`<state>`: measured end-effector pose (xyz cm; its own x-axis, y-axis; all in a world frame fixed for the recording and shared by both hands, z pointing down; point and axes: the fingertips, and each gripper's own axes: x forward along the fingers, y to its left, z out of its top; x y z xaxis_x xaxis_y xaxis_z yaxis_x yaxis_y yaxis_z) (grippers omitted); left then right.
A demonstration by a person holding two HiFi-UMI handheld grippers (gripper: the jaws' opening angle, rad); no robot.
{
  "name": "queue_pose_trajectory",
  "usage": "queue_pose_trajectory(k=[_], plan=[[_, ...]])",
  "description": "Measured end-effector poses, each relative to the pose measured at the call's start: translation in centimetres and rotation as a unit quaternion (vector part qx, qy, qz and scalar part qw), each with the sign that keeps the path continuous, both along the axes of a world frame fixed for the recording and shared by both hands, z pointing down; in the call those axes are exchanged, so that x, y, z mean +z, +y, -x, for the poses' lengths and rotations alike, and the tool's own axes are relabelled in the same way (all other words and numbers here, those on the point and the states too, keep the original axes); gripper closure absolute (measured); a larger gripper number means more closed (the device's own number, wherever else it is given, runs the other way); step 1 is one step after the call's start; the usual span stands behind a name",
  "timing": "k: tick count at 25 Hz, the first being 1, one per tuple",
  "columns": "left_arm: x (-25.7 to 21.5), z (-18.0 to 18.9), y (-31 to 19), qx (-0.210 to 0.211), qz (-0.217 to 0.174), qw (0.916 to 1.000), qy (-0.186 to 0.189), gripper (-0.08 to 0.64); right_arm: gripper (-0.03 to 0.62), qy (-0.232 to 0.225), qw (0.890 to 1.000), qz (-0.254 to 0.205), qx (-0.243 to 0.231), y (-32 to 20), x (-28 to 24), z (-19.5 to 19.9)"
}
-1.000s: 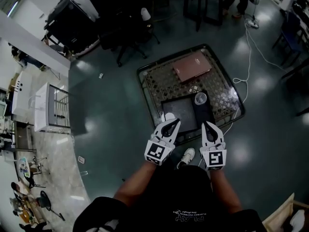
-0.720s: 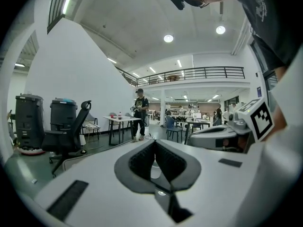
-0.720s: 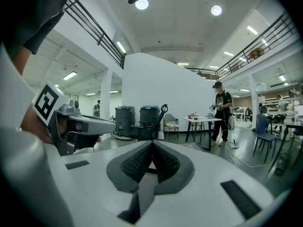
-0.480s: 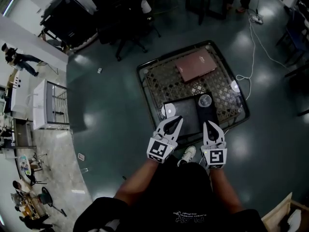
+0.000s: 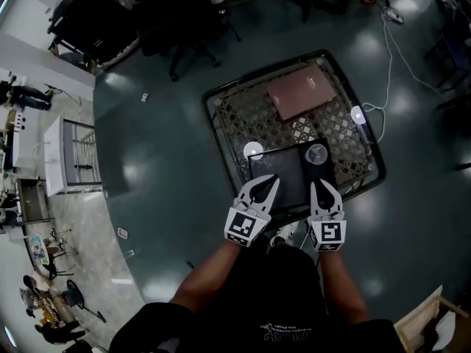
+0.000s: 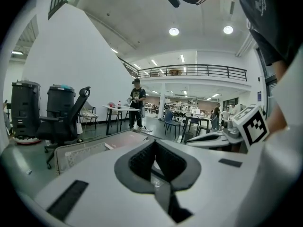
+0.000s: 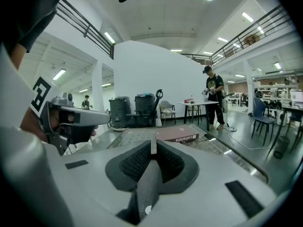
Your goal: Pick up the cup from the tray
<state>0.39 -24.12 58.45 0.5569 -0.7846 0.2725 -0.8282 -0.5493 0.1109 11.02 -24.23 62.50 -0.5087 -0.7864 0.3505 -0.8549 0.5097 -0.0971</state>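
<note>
Both jaw pairs closed, nothing held

Head view: the cup (image 5: pixel 317 154) stands at the far right corner of the tray (image 5: pixel 291 171), beyond the right tool (image 5: pixel 322 184). Left gripper view: the left tool (image 6: pixel 154 145) is pinched together, empty. Right gripper view: likewise together, empty.

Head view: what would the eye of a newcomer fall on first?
The left gripper and the right gripper, both white with jaws together, point at a dark tray on a lattice-topped table. A clear cup stands at the tray's far right corner, and a reddish book lies beyond it.
</note>
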Motion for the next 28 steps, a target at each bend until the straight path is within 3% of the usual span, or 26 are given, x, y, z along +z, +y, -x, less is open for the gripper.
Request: queue_pose_trajectory(k=[4, 12, 22, 28], plan=[[0.8, 0.7, -0.2, 0.001, 0.013, 0.9999, 0.000, 0.552, 0.463, 0.007, 0.999, 0.036, 0.000, -1.0, 2.1, 0.4], [1.6, 1.1, -0.5, -0.002, 0.023, 0.9997, 0.002, 0.552, 0.330, 0.009, 0.996, 0.082, 0.035, -3.1, 5.5, -0.7], [2.5, 1.3, 0.0, -0.007, 0.036, 0.9993, 0.001, 0.551, 0.298, -0.013, 0.988, 0.144, 0.053, -5.9, 9.8, -0.4], [2.5, 1.8, 0.0, -0.014, 0.037, 0.9992, 0.002, 0.551, 0.293, -0.007, 0.986, 0.154, 0.059, -7.7, 10.9, -0.3]])
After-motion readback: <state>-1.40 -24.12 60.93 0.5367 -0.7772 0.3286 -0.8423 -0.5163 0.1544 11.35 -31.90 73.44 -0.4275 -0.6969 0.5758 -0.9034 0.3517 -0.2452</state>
